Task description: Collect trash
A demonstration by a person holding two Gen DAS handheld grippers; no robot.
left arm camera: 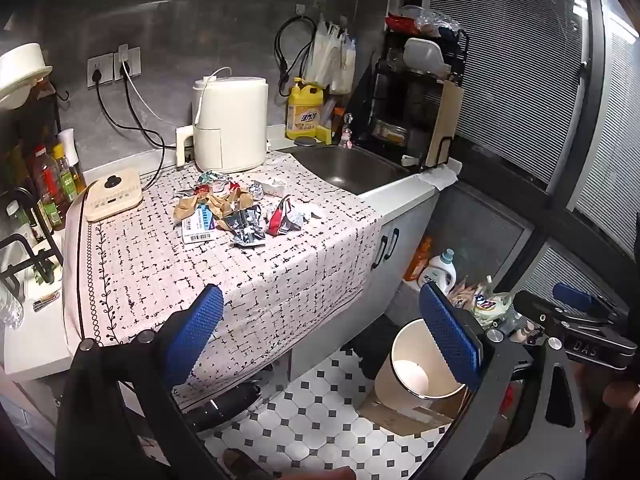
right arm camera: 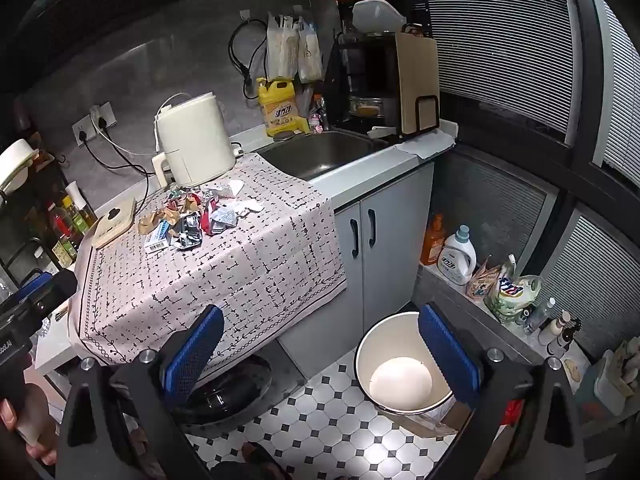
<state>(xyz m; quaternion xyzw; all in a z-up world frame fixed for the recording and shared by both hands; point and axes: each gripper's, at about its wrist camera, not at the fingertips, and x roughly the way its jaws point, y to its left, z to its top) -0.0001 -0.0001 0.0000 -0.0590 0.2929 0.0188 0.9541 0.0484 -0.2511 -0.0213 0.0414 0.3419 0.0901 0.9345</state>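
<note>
Both grippers hang back from the table, over the tiled floor, and neither has anything in it. The left gripper (left arm camera: 320, 336) has its blue pads spread wide with only air between them, and the right gripper (right arm camera: 320, 352) is just as wide open and just as empty.

The trash (left arm camera: 236, 212) lies in a loose heap on the patterned cloth (left arm camera: 240, 276) that covers the table, toward the far side, just in front of the white appliance (left arm camera: 230, 124) and left of the sink (left arm camera: 352, 168). I can make out crumpled brown paper (left arm camera: 212, 204), shiny foil wrappers (left arm camera: 246, 228), a red and white packet (left arm camera: 282, 218) and a flat white box with a barcode (left arm camera: 198, 228). The empty white bin (right arm camera: 400, 364) stands on the floor to the right, below the table edge.

All of this looks very light and soft, likely to crush under the pads. The foil may be slippery, so I would pinch a raised crumpled fold, not a flat face. The box is stiffer and lies flat; its near edge seems the best hold. The cloth underneath could snag and bunch if the pads dig in too low.
</note>
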